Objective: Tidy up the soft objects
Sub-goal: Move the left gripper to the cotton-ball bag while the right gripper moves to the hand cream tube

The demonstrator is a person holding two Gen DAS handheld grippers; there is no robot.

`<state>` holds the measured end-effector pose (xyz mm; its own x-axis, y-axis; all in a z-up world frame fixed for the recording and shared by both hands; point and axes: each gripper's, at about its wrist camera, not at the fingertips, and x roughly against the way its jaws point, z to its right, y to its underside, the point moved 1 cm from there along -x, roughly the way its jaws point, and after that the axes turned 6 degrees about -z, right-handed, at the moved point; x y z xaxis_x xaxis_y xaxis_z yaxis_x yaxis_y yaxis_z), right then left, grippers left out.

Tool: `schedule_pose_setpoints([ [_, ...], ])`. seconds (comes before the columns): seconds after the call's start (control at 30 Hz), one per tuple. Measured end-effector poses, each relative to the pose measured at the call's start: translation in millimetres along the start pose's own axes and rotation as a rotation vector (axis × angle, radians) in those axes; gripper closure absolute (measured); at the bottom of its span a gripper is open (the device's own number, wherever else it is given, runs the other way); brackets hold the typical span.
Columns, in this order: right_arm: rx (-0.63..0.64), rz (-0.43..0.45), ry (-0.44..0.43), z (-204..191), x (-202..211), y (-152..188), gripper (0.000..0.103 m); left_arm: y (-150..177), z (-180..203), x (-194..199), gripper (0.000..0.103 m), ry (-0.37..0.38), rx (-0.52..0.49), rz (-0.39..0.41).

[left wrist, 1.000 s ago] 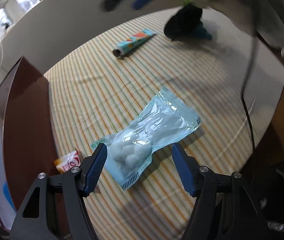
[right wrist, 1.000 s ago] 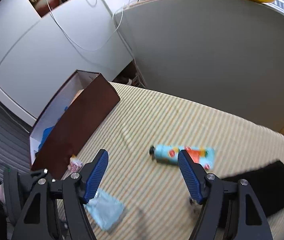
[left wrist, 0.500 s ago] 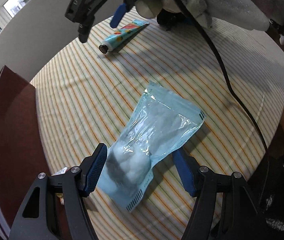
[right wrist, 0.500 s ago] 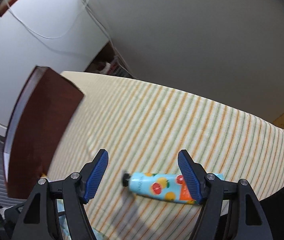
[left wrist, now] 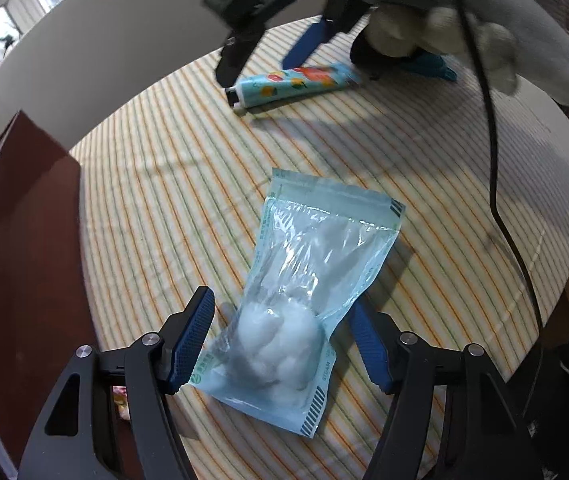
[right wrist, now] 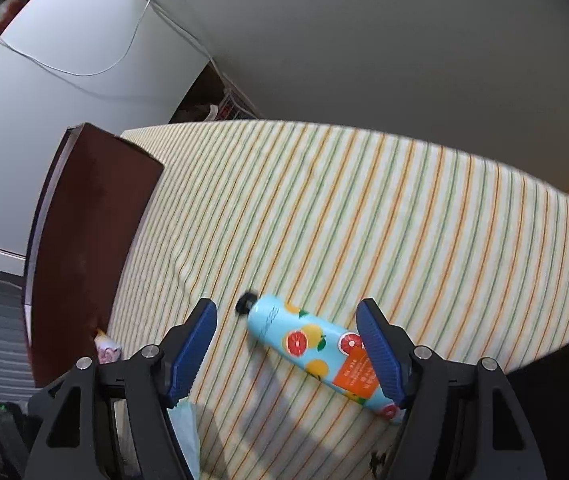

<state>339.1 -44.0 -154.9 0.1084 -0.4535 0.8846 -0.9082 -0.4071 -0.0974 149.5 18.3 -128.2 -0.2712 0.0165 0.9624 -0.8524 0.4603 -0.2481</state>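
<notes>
Your left gripper (left wrist: pixel 280 344) is spread wide, jaws either side of the cotton-ball pouch (left wrist: pixel 304 296) at lower centre of the left wrist view. The pouch lies flat on the striped tablecloth (left wrist: pixel 172 208), cotton wad bunched at the near end between the blue pads (left wrist: pixel 192 340). The left pad is just beside the pouch edge; the right pad sits partly behind the plastic. Contact: can't tell from this angle.

Your right gripper (right wrist: pixel 288 344) is also wide apart, gripping nothing. In the right wrist view the fruit-print tube (right wrist: pixel 316 348) lies between the jaws at lower centre, black cap pointing up-left, crimped end running behind the right pad (right wrist: pixel 380 352). It rests flat on the cloth, diagonal to the stripes.

In the left wrist view the same tube (left wrist: pixel 292 84) is at upper centre, with the right gripper (left wrist: pixel 260 48) blurred directly above it, held by your white-gloved hand (left wrist: pixel 444 28). A black cable (left wrist: pixel 492 160) trails down the right side of that frame.

The dark brown box (right wrist: pixel 88 232) stands at the left edge of the cloth in both views. A small pink-and-white packet (right wrist: pixel 106 348) sits at its base, lower left of the right wrist view.
</notes>
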Motion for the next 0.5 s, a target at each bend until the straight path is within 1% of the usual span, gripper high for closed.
schedule_pose_setpoints([
  [0.1, -0.002, -0.024, -0.028, 0.9, 0.6, 13.0, 0.034, 4.0, 0.5, 0.2, 0.036, -0.007, 0.005, 0.000],
  [0.27, 0.026, -0.035, -0.034, 0.2, 3.5, 37.3, 0.034, 7.9, 0.8, 1.7, 0.036, -0.014, 0.002, 0.001],
  [0.43, 0.090, -0.018, 0.023, -10.3, 3.2, 49.1, 0.034, 3.5, 0.0, -0.2, 0.036, -0.029, -0.011, 0.000],
  [0.5, 0.116, -0.010, 0.069, -19.5, -1.5, 43.3, 0.035, -0.9, -1.8, -2.6, 0.033, -0.013, -0.014, -0.005],
])
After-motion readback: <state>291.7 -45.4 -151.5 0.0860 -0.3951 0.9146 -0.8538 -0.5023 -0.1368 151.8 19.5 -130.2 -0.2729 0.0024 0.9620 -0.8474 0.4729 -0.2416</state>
